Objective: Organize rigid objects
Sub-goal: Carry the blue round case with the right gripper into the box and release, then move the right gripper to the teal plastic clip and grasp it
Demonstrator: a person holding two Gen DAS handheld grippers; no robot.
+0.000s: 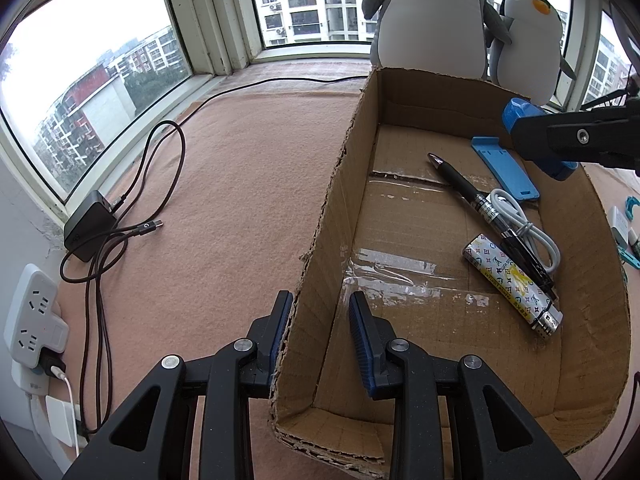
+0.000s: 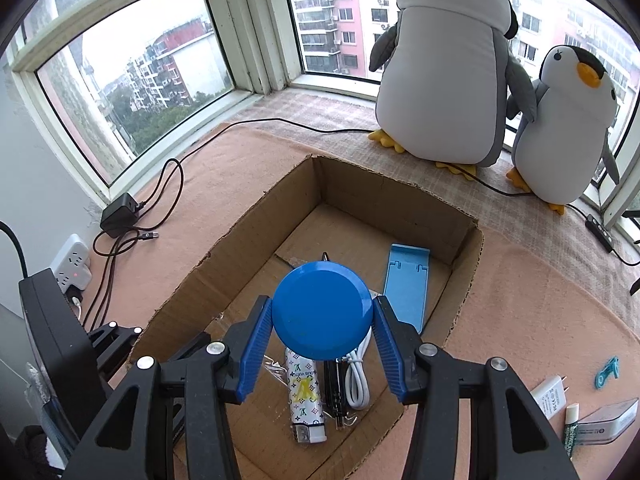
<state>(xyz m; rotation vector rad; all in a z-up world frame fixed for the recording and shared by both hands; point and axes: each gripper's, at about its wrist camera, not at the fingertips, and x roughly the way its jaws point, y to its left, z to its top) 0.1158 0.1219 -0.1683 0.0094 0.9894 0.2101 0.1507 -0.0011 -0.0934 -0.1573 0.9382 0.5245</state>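
An open cardboard box [image 1: 332, 208] [image 2: 224, 248] sits on the pink blanket. Inside lie a blue phone stand [image 1: 504, 168] [image 2: 406, 280], a black pen [image 1: 472, 196], a white coiled cable [image 1: 528, 232] [image 2: 358, 380] and a patterned lighter [image 1: 512, 284] [image 2: 304, 396]. My right gripper [image 2: 323, 320] is shut on a round blue disc [image 2: 322, 310] and holds it above the box; it shows in the left wrist view [image 1: 536, 136] too. My left gripper [image 1: 320, 312] has its jaws astride the box's left wall, with a gap at the right pad.
Two plush penguins [image 2: 444, 80] [image 2: 568, 128] stand by the window behind the box. A black charger with cable [image 1: 90, 224] and a white power strip [image 1: 34, 312] lie at left. A white plug [image 2: 554, 396], a tube and a small case [image 2: 608, 420] lie right of the box.
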